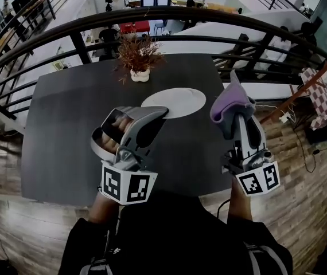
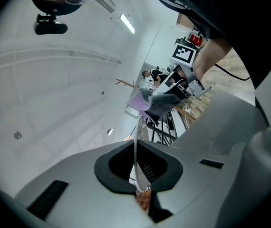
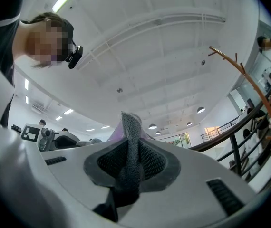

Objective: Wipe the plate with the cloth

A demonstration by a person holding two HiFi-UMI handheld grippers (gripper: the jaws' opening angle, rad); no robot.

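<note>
The wiping has not begun. This looks like the set-up step, with both things gripped but apart. The left tongs [image 1: 161, 113] are clenched on the near rim of the white plate [image 1: 178, 102]. In the left gripper view the plate shows as a thin edge running straight between the pads. The right tongs [image 1: 233, 121] are clamped on the cloth [image 1: 230, 103], a grey and lilac bundle that stands up out of their tips. It sits to the right of the plate and does not touch it.

The next move, as I judge it, is to carry the cloth leftward onto the plate's upper face and sweep it across while the left tongs steady the rim. That hold takes in only a small part of a thin edge, so hard pressure on the side of the plate far from it could lever the plate loose.

- **Plate on the counter:** the head view does not settle whether the plate rests on the dark counter [image 1: 60, 130] or hangs just above it.
- **Near rim:** it is covered by the left tongs.
- **Right tongs' tips:** they are buried in cloth in the head view.
- **Plate's face:** neither gripper view shows it, and the right gripper view shows no plate at all, so any dirt cannot be made out.

A potted plant [image 1: 139, 59] stands beyond the plate's far rim, near it but apart.
</note>
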